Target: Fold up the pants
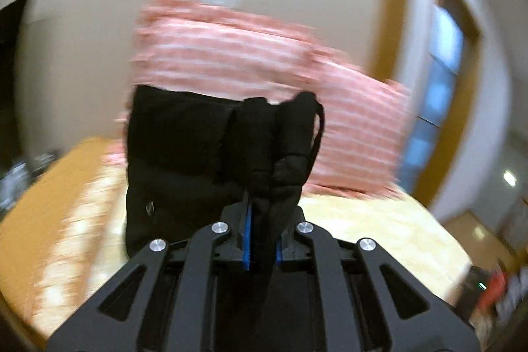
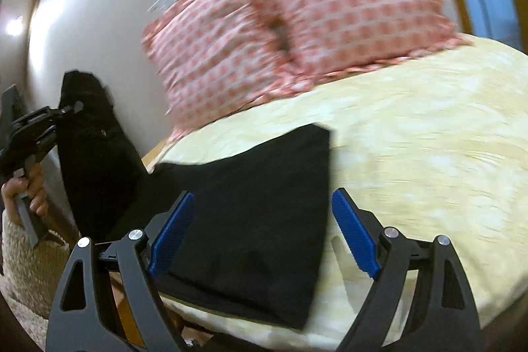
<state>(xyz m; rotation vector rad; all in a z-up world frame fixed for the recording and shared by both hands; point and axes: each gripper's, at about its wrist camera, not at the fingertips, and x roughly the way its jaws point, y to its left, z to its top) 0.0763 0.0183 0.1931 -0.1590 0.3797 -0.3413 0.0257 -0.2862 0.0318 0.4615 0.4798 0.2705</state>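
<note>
The black pants (image 2: 257,207) lie partly on a pale yellow bed (image 2: 412,154), with one end lifted off to the left. My left gripper (image 1: 262,213) is shut on a bunched end of the pants (image 1: 184,147) and holds it up in the air. It also shows in the right wrist view (image 2: 43,127), at the far left, with the pants hanging from it. My right gripper (image 2: 262,220) is open and empty, just above the flat part of the pants on the bed.
Two pink patterned pillows (image 2: 297,22) lean against the wall at the head of the bed. A woven beige rug (image 2: 26,266) lies beside the bed at lower left. A window (image 1: 439,88) is at the right.
</note>
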